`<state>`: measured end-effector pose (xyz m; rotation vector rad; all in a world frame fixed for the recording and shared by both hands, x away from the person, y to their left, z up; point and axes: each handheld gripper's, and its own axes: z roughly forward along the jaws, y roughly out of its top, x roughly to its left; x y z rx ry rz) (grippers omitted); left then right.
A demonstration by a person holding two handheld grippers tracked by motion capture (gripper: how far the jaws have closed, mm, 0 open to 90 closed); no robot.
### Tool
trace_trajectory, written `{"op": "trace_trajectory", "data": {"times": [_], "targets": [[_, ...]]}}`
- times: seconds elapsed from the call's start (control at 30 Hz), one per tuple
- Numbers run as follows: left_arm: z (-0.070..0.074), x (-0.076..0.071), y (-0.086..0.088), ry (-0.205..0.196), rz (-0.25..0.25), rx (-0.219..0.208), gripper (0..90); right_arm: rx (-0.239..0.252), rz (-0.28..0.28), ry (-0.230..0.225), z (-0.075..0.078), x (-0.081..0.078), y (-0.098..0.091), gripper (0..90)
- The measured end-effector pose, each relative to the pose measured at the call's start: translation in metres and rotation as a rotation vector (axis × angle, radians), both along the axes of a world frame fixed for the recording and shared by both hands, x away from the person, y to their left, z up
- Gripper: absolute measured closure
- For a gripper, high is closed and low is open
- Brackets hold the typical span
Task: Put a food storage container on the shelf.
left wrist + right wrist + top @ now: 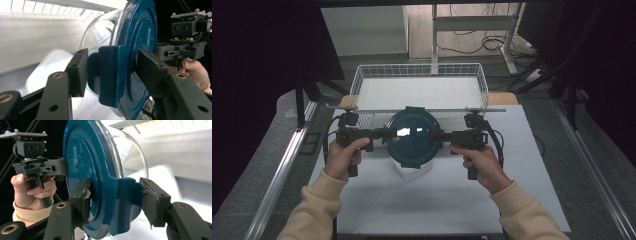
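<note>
White wire basket [419, 82] at table's far edge, just behind lid; white bowl [413, 171] on white table [447, 200] directly under lid. Blue lid with clear dome [413, 136] held above bowl, between both tongs. Left gripper [379, 134] clamped on lid's left tab [110, 75]; right gripper [447, 136] clamped on right tab [122, 202], jaws half-wide

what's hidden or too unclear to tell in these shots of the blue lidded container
- High view: the round clear container with the dark blue lid hides most of the white object under it; what that is cannot be told.
- Left gripper view: the lid's clip tab covers the left gripper pads' contact.
- Right gripper view: the right gripper pads look torn; the table behind is blurred.
- Container contents: glare hides them.
</note>
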<state>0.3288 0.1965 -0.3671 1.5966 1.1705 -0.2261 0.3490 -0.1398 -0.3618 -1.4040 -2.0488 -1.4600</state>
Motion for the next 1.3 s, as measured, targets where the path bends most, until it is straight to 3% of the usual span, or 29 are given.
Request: {"op": "trace_trajectory", "data": {"times": [0.23, 0.53, 0.97, 1.3], "targets": [[0.018, 0.007, -0.003, -0.017, -0.007, 0.015, 44.6, 0.002, -0.005, -0.038, 0.017, 0.008, -0.003, 44.4], [0.03, 0.013, -0.002, -0.024, -0.007, 0.01, 44.6, -0.003, 0.002, -0.054, 0.032, 0.016, -0.003, 44.4], [0.059, 0.022, 0.003, -0.048, 0.008, 0.006, 44.6, -0.01, 0.021, -0.076, 0.062, 0.029, 0.003, 44.4], [0.079, 0.045, 0.002, -0.051, 0.002, 0.006, 44.5, -0.026, 0.024, -0.125, 0.088, 0.052, 0.003, 44.1]]}}
